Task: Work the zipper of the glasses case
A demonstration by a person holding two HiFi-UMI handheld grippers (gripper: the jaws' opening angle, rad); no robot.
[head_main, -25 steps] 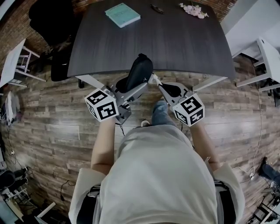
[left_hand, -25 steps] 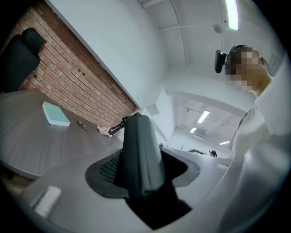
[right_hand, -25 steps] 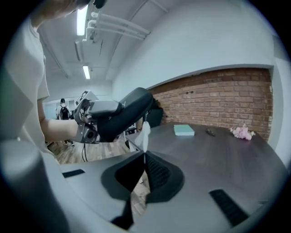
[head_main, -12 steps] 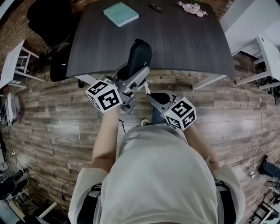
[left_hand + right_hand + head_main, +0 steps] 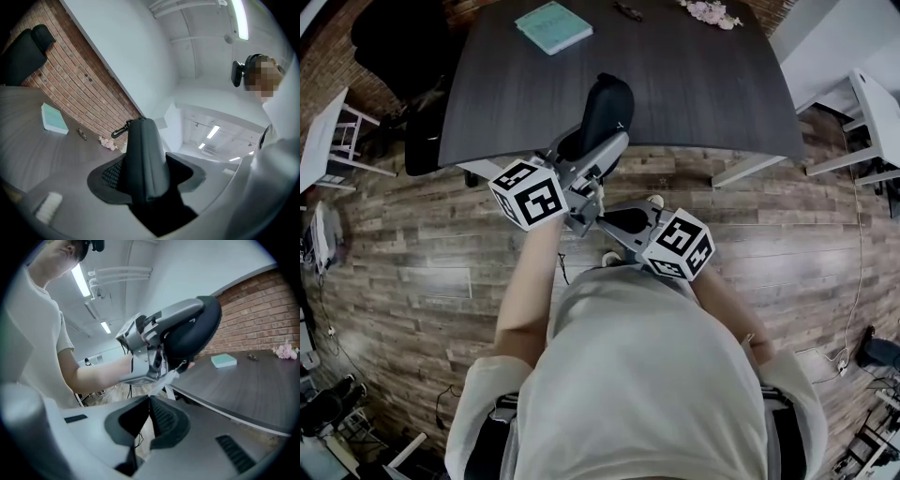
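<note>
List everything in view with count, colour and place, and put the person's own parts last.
table: one, dark grey, ahead
glasses case: one, black, held over the table's near edge
book: one, teal, table's far left
flowers: one bunch, pink, table's far right
small object: one, dark, between book and flowers
chair: one, black, left of table
floor: wood planks, brown
left tool: one, grey, shut on the glasses case
right tool: one, grey, shut, nothing seen between
shirt: one, pale, bottom of head view
</note>
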